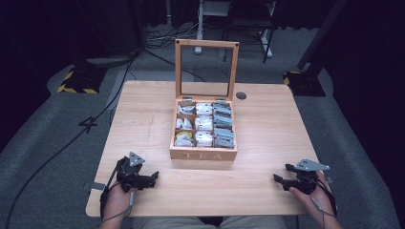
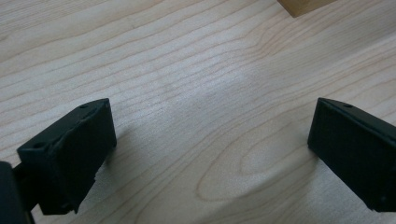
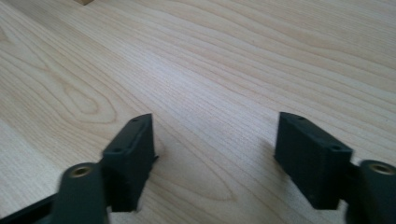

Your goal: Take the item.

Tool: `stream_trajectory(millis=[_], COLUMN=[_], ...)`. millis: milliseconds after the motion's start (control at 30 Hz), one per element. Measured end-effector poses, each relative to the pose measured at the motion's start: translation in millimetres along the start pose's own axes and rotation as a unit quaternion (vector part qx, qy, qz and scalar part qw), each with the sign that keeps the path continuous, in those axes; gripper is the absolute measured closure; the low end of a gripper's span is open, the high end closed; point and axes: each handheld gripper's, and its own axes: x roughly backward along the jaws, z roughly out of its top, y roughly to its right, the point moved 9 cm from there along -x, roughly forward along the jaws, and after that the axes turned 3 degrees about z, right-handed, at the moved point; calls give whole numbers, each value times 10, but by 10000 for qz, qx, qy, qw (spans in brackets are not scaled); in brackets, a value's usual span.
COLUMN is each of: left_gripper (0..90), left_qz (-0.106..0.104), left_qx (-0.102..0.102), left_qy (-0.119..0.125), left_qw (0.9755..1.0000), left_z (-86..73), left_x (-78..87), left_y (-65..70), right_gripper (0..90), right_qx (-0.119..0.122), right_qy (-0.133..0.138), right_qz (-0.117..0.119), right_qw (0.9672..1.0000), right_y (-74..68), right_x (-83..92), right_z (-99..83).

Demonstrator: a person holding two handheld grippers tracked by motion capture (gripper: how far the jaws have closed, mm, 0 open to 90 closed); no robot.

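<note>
I rest my left gripper [image 1: 154, 177] near the table's [image 1: 267, 129] front-left corner and my right gripper [image 1: 278, 180] near the front-right, both spread wide and empty. The open tea box [image 1: 203, 154] sits mid-table. I judge a reach comes next: go slowly, level. The sachets' [image 1: 204, 124] labels are too small to read.
</note>
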Motion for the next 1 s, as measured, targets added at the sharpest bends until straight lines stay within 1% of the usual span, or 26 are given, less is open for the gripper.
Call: stream_trajectory(millis=[33,67,133,233,267,333,367,400,433,500,567,667,700,767,867,967,1000], left_gripper=[4,4,4,3,3,3,3,3,3,3,3,3,3,3,2,3,3], left_qz=[0,-1,-2,-4,-4,-1,-1,-3,-2,0,14,49,47,57,58,114,104], left_qx=[0,3,5,0,0,-3,-3,0,-2,-5,9,62,57,33,100,103,96], left_qy=[0,1,2,0,0,2,2,-1,-2,-2,-2,-7,-9,-1,-16,-4,5], left_qw=[10000,10000,10000,10000,10000,10000,10000,10000,10000,10000,10000,10000,10000,10000,9999,9999,9999], left_z=[0,0,1,2,2,2,2,2,1,1,-3,-14,-20,-33,-54,-65,-68], left_x=[0,0,0,-2,-2,-2,-2,-2,-1,-1,2,11,17,29,44,56,58], left_y=[0,0,0,0,0,0,0,0,0,0,-1,-1,-3,-17,-26,-39,-39], right_gripper=[326,348,352,357,357,359,359,359,359,359,359,365,365,368,371,372,372], right_qx=[0,-33,-93,-78,-78,-74,-74,-115,-72,-9,78,163,161,228,344,435,469], right_qy=[0,27,69,189,189,269,269,302,332,300,329,365,377,412,467,543,571], right_qz=[0,20,6,5,5,114,114,192,253,303,348,409,451,513,565,640,662], right_qw=[10000,10000,9999,9998,9998,9995,9995,9993,9991,9991,9988,9984,9981,9976,9967,9955,9951], right_y=[0,10,18,2,2,-52,-52,-78,-105,-127,-147,-160,-166,-172,-179,-203,-215], right_x=[0,8,22,54,54,79,79,82,90,93,105,127,131,132,127,119,116], right_z=[0,0,1,31,31,77,77,98,145,195,266,390,440,551,724,892,948])
